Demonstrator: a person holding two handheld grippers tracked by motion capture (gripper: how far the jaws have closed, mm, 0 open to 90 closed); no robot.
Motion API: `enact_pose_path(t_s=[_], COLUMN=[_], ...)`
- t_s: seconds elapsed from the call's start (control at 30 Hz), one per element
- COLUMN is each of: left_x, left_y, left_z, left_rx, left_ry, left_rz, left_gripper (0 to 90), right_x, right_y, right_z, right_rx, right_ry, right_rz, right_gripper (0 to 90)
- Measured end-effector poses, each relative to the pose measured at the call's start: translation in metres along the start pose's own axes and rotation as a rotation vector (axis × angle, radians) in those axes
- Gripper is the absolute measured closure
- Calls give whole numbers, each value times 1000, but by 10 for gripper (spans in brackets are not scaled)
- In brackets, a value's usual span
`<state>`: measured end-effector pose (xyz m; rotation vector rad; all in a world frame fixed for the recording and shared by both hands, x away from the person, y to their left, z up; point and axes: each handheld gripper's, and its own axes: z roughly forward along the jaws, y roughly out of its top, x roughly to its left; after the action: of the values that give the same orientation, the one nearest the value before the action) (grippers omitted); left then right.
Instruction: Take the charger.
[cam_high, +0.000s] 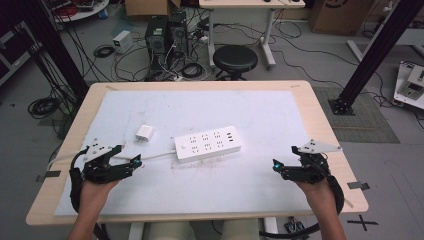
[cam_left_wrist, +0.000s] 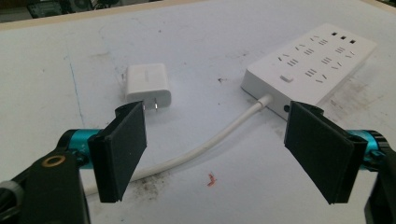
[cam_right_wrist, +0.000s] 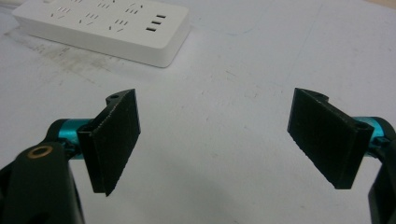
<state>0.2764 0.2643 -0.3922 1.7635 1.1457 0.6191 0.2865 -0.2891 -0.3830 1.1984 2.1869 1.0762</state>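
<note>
Both tongs gape wide and hold nothing: the left tongs (cam_high: 131, 162) at lower left, the right tongs (cam_high: 278, 167) at lower right. Likely next, the left should close squarely on the charger's (cam_left_wrist: 147, 85) flat sides, prongs facing outward. The small white charger lies just left of the white power strip (cam_high: 209, 143), mid-frame on the table (cam_high: 310, 107).

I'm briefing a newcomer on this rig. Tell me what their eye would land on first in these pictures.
First the white power strip, lying at the middle of the pale table, its cable trailing toward the left gripper. Just left of it lies a small white charger plug, apart from the strip. Both grippers, the right gripper too, hang wide open near the table's near edge, holding nothing.
</note>
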Motion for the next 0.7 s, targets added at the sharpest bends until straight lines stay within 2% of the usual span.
enact_pose_path(t_s=[0.4, 0.43, 0.47, 0.5, 0.7], left_x=[-2, -1, -1, 2, 1], left_y=[7, 10, 10, 14, 25], left_z=[1, 3, 3, 6, 18], left_rx=[-10, -4, -4, 10, -2], left_ry=[-1, -3, -3, -10, 25], left_rz=[-20, -40, -40, -77, -67], left_gripper=[211, 211, 211, 211, 211], right_x=[2, 3, 3, 3, 4], right_y=[0, 1, 1, 1, 0], right_z=[-1, -1, -1, -1, 0], right_rx=[-6, -7, -8, -10, -10], right_ry=[3, 7, 8, 9, 12], right_rz=[-10, -16, -16, -21, -21], right_gripper=[173, 173, 173, 173, 173])
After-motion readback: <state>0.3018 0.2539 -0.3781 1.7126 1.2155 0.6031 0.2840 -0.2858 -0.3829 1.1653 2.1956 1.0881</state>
